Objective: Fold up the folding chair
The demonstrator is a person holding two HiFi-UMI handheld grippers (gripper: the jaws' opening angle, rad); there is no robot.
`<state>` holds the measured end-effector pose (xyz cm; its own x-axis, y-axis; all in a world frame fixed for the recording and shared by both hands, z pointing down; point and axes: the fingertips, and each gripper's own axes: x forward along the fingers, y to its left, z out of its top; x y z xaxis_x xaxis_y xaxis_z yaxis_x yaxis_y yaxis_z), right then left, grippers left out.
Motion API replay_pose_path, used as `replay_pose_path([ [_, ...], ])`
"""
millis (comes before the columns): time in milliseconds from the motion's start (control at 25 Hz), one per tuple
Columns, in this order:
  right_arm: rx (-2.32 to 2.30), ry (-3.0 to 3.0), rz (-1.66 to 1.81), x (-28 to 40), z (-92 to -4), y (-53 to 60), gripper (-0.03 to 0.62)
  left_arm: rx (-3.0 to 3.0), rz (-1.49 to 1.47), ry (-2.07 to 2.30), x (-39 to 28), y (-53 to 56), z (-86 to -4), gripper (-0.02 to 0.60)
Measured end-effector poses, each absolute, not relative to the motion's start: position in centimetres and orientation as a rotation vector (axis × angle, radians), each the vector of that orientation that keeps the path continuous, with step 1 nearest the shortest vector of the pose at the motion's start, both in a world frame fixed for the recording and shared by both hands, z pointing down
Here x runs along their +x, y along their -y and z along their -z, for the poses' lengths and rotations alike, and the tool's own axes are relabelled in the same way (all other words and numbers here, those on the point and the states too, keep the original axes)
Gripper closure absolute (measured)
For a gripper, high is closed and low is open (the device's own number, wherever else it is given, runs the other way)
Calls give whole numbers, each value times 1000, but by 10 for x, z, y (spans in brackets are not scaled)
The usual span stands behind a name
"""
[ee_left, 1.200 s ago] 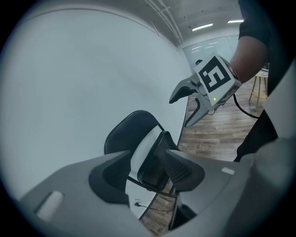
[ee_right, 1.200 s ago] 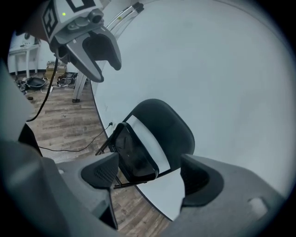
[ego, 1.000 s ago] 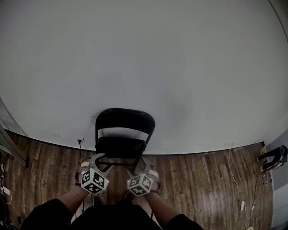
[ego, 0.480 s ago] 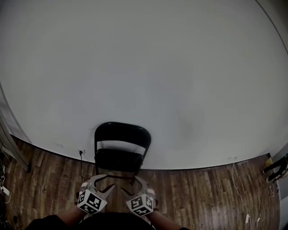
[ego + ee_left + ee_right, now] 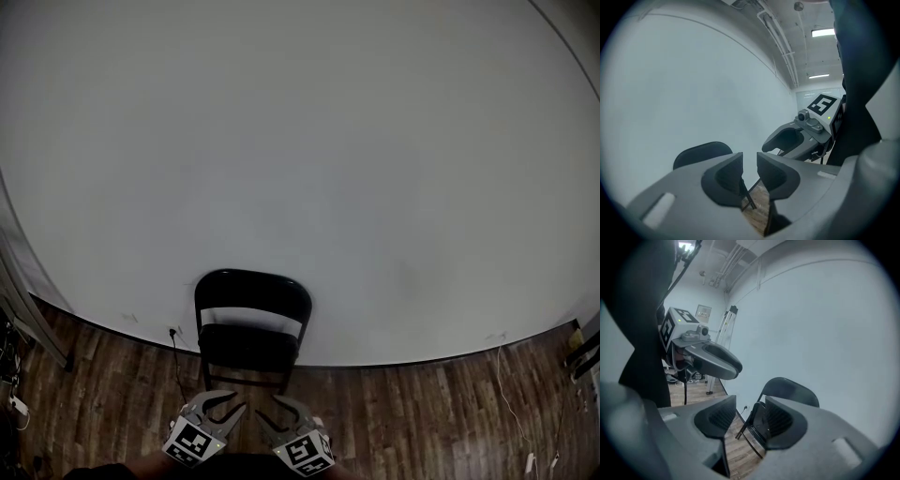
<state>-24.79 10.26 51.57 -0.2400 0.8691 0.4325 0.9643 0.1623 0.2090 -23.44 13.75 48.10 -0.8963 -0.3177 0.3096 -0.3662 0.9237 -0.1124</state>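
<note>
A black folding chair (image 5: 251, 323) stands on the wood floor against the white wall, its seat tipped up close to the backrest. It also shows in the right gripper view, the chair (image 5: 787, 392) just past the jaws, and its backrest (image 5: 701, 152) in the left gripper view. My left gripper (image 5: 223, 408) and right gripper (image 5: 272, 411) hover side by side in front of the chair, clear of it. Both pairs of jaws have just been closing, with a gap left and nothing between them. The left gripper (image 5: 750, 161) has the narrower gap, the right gripper (image 5: 750, 404) the wider.
A wall socket with a cable (image 5: 172, 333) sits left of the chair. Loose cables (image 5: 511, 412) lie on the floor at the right. A stand's legs (image 5: 723, 333) rise by the wall at the left. A dark object (image 5: 586, 342) sits at the right edge.
Both grippers have drawn back from the chair toward the bottom of the head view, and their jaws have narrowed. The chair's seat now sits up against the backrest.
</note>
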Motion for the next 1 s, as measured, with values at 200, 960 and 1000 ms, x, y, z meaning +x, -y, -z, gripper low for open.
replay_pose_path([
  [200, -1855, 2165, 342, -240, -504, -111, 451, 586, -91, 2786, -233, -129, -470, 508],
  [960, -1940, 2099, 23, -229, -499, -109, 592, 691, 81, 2785, -222, -120, -481, 580],
  [1000, -1932, 2086, 0, -229, -503, -108, 592, 701, 94, 2773, -222, -118, -483, 580],
])
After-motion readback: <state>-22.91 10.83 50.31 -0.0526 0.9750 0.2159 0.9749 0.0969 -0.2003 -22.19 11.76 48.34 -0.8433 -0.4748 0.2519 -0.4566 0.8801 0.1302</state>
